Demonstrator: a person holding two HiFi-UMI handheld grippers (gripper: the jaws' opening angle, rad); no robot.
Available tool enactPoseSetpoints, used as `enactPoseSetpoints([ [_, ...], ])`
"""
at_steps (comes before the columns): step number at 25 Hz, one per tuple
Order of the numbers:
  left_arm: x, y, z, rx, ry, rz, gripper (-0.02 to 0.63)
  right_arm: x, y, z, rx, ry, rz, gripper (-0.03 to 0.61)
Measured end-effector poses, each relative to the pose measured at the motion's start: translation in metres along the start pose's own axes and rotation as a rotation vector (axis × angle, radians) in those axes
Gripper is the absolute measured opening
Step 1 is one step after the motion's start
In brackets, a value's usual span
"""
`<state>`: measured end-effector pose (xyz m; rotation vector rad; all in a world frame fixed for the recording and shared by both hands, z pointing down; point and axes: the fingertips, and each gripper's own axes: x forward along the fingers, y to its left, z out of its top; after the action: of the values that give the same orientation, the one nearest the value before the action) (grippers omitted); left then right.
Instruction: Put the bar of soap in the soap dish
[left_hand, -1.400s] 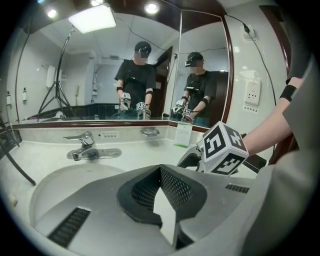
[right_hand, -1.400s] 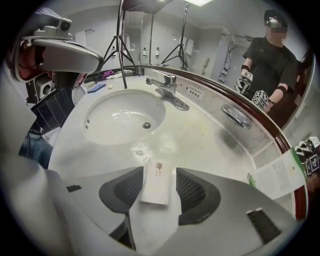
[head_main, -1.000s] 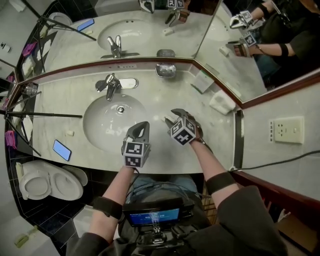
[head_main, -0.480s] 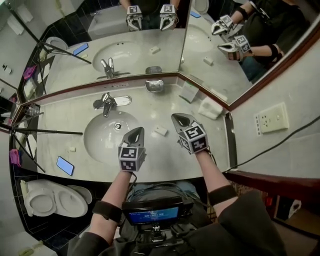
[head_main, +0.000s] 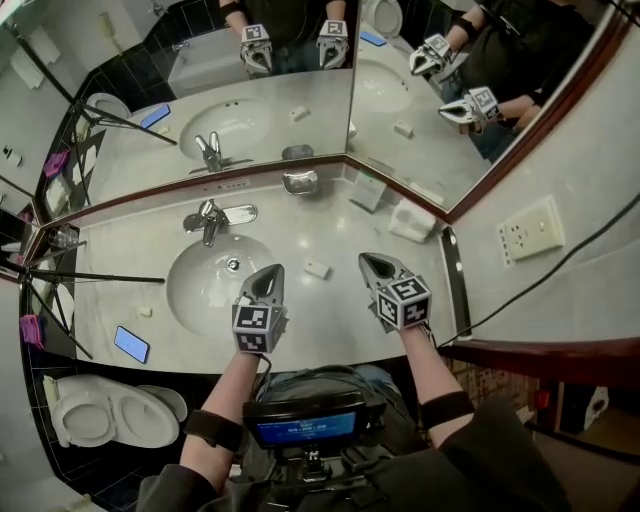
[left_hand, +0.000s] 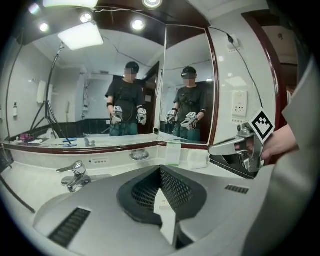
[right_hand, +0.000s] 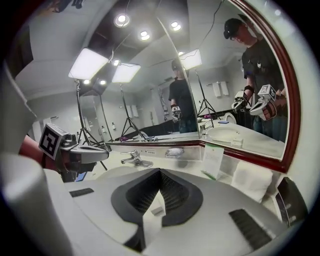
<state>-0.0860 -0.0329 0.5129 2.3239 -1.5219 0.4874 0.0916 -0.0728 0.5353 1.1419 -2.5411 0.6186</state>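
Observation:
The small white bar of soap (head_main: 317, 269) lies on the marble counter (head_main: 330, 320), just right of the sink basin (head_main: 215, 280). It shows small past the jaw tips in the right gripper view (right_hand: 157, 210). The silver soap dish (head_main: 300, 181) (left_hand: 139, 155) (right_hand: 173, 152) stands at the back against the mirror corner. My left gripper (head_main: 268, 277) (left_hand: 161, 172) is shut and empty, a little left of the soap. My right gripper (head_main: 372, 263) (right_hand: 160, 173) is shut and empty, to the soap's right and apart from it.
A chrome faucet (head_main: 208, 220) sits behind the basin. A folded white towel (head_main: 410, 220) and an upright card (head_main: 368, 190) are at the back right. A phone (head_main: 131, 344) lies front left, tripod legs (head_main: 100, 277) cross the left side, and a toilet (head_main: 110, 415) is below.
My right gripper has drawn back from the soap toward the front right, lifted, and its jaws have shut with nothing in them. The soap stays on the counter. The left gripper rose slightly.

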Motion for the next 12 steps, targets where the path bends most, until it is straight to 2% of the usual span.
enactPoseSetpoints([
  [3, 0.002, -0.005, -0.006, -0.016, 0.012, -0.015, 0.002, 0.0, -0.003, -0.004, 0.0, 0.007, -0.006, 0.017],
  [9, 0.009, -0.005, -0.02, -0.015, 0.049, 0.014, 0.006, 0.008, 0.002, -0.003, -0.062, 0.032, 0.0, 0.017],
  [12, 0.019, -0.013, -0.029, -0.016, 0.09, -0.025, 0.11, 0.01, 0.003, -0.003, -0.076, 0.042, 0.001, 0.017],
])
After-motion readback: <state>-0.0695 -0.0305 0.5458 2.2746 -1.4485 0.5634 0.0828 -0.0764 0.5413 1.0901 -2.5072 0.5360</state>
